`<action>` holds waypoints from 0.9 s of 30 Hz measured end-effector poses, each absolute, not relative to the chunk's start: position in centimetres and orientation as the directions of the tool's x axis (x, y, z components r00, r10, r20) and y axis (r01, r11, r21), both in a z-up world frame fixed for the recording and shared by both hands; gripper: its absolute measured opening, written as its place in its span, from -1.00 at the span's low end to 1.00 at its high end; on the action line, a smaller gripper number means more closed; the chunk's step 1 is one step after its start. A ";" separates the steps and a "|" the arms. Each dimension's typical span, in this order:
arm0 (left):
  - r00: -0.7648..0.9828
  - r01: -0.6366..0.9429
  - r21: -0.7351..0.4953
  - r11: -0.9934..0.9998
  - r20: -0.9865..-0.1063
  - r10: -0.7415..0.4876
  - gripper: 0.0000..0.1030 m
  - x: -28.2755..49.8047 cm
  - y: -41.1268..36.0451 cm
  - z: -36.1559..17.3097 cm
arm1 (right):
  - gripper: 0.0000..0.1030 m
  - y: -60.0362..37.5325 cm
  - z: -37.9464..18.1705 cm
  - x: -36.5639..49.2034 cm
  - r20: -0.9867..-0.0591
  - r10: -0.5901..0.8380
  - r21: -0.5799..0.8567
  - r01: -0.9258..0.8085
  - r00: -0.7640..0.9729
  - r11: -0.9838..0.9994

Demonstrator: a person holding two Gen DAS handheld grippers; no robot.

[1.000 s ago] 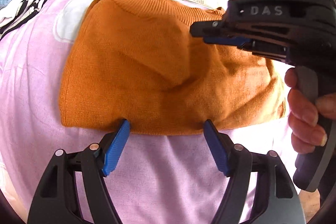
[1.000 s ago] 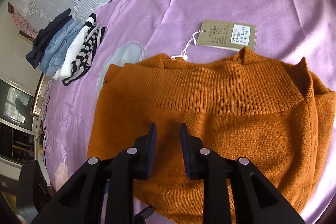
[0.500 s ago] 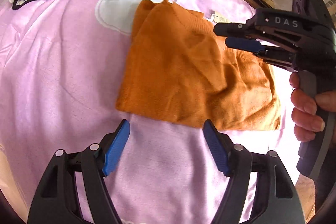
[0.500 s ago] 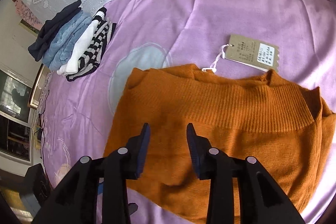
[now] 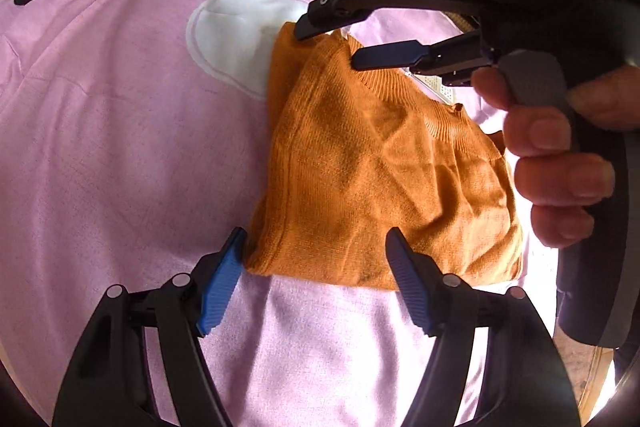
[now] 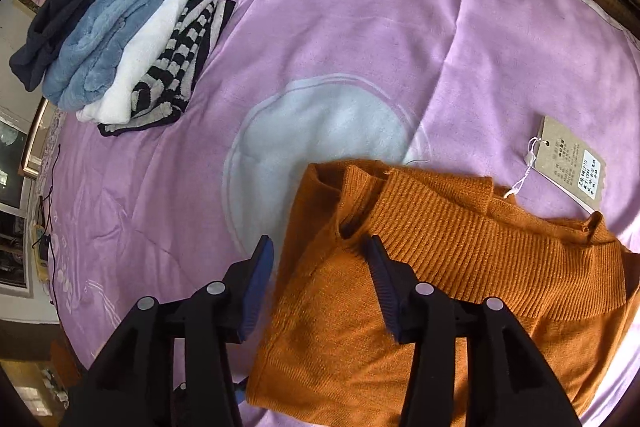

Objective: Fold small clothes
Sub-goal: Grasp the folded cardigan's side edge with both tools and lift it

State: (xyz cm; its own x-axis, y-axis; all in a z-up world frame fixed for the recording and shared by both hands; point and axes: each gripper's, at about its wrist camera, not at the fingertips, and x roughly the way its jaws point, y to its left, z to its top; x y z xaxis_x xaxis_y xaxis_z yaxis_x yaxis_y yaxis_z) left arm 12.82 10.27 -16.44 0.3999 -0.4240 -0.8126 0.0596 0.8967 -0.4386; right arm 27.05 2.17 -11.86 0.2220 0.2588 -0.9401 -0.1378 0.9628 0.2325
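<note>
orange sweater (image 5: 372, 179) near corner between open left gripper (image 5: 316, 283) fingers.

Orange knit sweater (image 6: 420, 291): folded into a compact block, ribbed collar uppermost, surface creased. It lies flat on the pink sheet (image 6: 360, 27), its paper tag (image 6: 570, 163) on a white string resting beside the collar.

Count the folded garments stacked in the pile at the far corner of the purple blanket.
4, side by side in the right wrist view: navy one outermost, fuzzy blue one next, white one, then black-and-white striped one nearest the orange sweater. More may lie hidden underneath.
</note>
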 end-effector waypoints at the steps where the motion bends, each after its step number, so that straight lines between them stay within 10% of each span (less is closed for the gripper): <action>1: 0.403 0.060 -0.445 0.893 -0.808 -0.430 0.25 12.9 10.5 -16.6 | 0.00 2.6 -12.1 27.3 -0.945 0.243 0.217 -0.134 0.219 0.967; 15: 0.419 0.089 -0.451 0.888 -0.792 -0.444 0.07 11.3 10.6 -16.9 | 0.30 7.6 -15.0 29.0 -0.983 -0.017 -0.048 -0.165 0.182 0.985; 23: 0.414 0.100 -0.454 0.885 -0.790 -0.452 -0.35 11.3 9.7 -16.6 | -0.60 4.0 -14.0 28.5 -0.970 0.097 0.078 -0.090 0.223 0.993; 27: 0.418 0.109 -0.437 0.893 -0.795 -0.440 -0.51 10.8 9.0 -16.6 | -0.70 1.9 -13.2 28.2 -0.954 0.204 0.201 -0.039 0.220 0.979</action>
State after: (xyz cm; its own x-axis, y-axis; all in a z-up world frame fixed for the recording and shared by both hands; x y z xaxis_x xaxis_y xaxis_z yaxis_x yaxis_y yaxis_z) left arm 10.84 8.95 -16.59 0.4181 -0.4397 -0.7949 0.1090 0.8930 -0.4366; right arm 28.24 1.88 -13.19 0.2195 0.2043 -0.9540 -0.0388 0.9789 0.2007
